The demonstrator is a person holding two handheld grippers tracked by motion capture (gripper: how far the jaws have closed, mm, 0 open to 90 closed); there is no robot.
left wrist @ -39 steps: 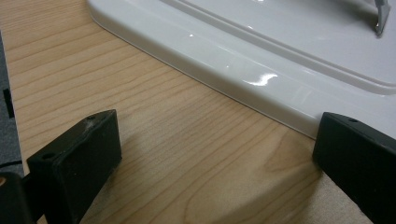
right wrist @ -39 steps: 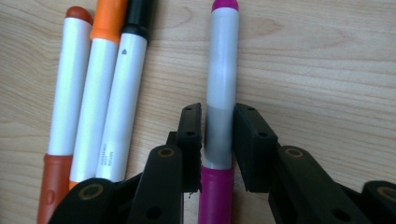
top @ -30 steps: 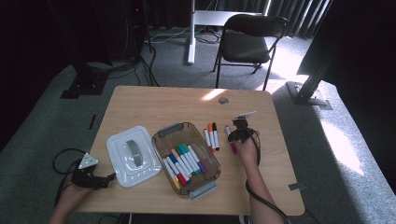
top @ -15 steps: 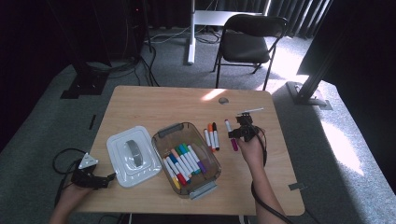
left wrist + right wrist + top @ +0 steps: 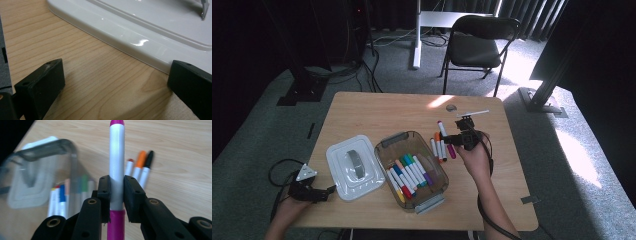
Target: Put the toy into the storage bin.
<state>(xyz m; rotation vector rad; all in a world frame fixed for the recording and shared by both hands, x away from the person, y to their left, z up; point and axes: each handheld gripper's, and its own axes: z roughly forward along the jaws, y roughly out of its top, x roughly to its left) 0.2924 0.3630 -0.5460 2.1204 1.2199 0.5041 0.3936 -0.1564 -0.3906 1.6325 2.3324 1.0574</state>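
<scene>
Right gripper (image 5: 117, 187) fingers pinching magenta marker (image 5: 116, 157) above surface (image 5: 377, 112). Left gripper (image 5: 115, 82) fingers spread beside white lid (image 5: 155, 32).

A wooden table in a dim, carpeted room

A light wooden table (image 5: 377, 112) with rounded corners is set on grey carpet (image 5: 257, 150). Behind it a black folding chair (image 5: 477, 45) is placed, and beside that a white desk leg (image 5: 416, 35) rises from a white foot. Dark curtains (image 5: 532, 15) are hung along the far side, and black stand bases (image 5: 302, 90) with cables are seen at left. Sunlight is cast in bright patches on the carpet at right (image 5: 579, 160) and on the tabletop's far edge.
</scene>
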